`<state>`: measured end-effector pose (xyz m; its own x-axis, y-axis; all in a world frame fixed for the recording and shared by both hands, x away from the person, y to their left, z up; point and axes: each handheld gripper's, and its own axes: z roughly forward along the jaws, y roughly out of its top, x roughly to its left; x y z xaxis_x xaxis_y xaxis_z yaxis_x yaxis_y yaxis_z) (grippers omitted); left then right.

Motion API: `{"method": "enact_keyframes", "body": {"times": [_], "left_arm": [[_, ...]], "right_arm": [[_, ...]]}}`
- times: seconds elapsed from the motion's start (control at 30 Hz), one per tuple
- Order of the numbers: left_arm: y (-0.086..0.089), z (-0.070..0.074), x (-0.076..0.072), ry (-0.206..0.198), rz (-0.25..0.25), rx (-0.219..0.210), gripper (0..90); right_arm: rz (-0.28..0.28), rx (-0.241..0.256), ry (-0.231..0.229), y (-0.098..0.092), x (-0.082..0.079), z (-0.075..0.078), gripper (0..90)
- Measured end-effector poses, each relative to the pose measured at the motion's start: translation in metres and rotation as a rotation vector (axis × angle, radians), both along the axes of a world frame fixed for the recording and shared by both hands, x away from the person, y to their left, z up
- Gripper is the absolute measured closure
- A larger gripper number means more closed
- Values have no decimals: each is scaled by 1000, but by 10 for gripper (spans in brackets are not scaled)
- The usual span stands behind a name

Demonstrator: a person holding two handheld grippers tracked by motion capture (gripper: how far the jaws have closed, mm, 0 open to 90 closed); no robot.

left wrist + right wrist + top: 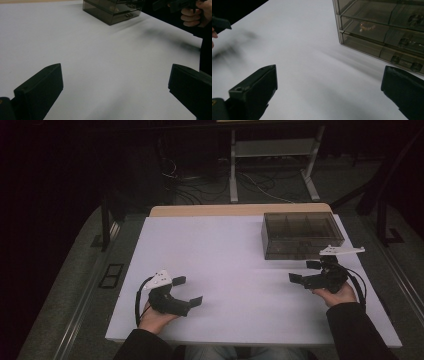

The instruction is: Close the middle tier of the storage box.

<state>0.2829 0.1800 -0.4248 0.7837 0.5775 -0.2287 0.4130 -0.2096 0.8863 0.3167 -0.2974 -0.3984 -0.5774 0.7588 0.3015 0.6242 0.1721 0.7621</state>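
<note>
While both grippers are hovering wide open and empty, the drawer box [303,235] is sitting at the table's far right — just beyond your right gripper [304,271], well apart from your left gripper [188,291].

Smoky drawer box [302,236], upright, shut.

No legible txt or labels anywhere.

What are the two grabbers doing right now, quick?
Left gripper: open, holding nothing, above the table.
Right gripper: open, holding nothing, near the box.
</note>
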Motion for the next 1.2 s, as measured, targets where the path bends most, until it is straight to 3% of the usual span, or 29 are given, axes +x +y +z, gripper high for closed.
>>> {"method": "enact_keyframes", "body": {"times": [1.2], "left_arm": [[1, 0, -1, 4, 0, 5, 0]], "right_arm": [[30, -3, -46, -1, -47, -10, 0]]}}
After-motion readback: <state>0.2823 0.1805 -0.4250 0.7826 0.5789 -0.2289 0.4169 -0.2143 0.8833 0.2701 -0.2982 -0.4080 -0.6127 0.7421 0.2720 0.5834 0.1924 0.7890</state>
